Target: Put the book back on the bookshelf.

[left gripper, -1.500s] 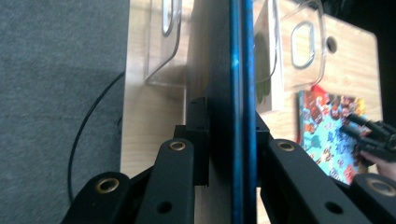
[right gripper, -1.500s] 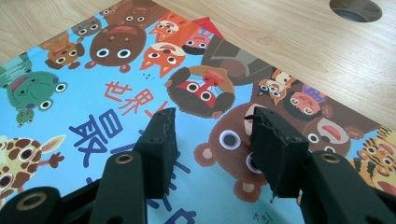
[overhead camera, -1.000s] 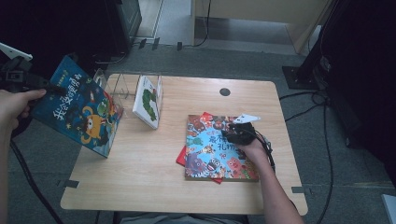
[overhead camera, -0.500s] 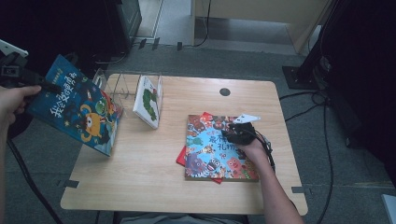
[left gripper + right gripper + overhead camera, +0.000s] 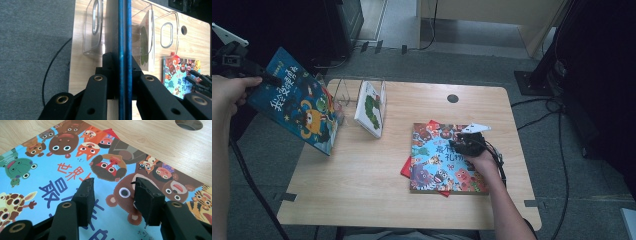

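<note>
**Blue book carried toward the clear rack; stack steadied on the counter.**

At the left, the left tool (image 5: 259,78) was clamped on the upper edge of the blue book (image 5: 299,107), its jaws having just been closing on the cover, and the book hung tilted off the counter's (image 5: 362,195) left edge, beside the clear rack (image 5: 95,32). A white book (image 5: 371,107) already stood in that rack. To seat the blue one well, in my judgement, it should be brought upright and lowered into the empty slot without knocking the dividers. At the right, the right tool (image 5: 113,192) rested with jaws apart on the animal-cover book (image 5: 444,160), gripping nothing.
</note>
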